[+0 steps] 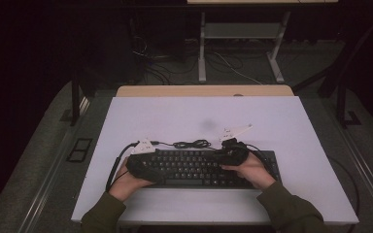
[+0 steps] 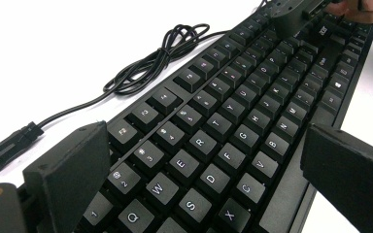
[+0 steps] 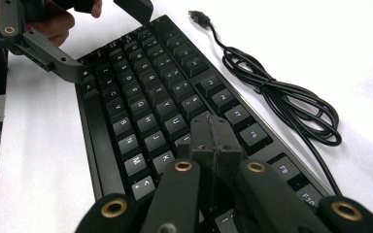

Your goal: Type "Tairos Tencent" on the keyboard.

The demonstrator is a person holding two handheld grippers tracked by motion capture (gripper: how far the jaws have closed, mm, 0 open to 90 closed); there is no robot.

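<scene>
One black keyboard (image 1: pixel 194 167) lies along the near edge of the worktop (image 1: pixel 175 116), its single cable (image 1: pixel 192 143) coiled just behind it and unplugged. The left tongs (image 2: pixel 209 160) stand wide open over the letter keys, gripping nothing; the right tongs (image 3: pixel 213 141) are closed tip to tip over the upper rows, seemingly set to press a key, though contact cannot be confirmed. Judged early: nothing lifted, cable not yet handled.

Black plastic keyboard (image 2: pixel 233 121): keycaps matt, slight sheen on tops, white legends. Black rubber-sheathed cable (image 3: pixel 291 102): smooth, glossy. White worktop (image 1: pixel 184 114): smooth, matt, with light wooden strip (image 1: pixel 204 91) at the far edge. Jaws: matt black, brass-coloured metal rivets.
</scene>
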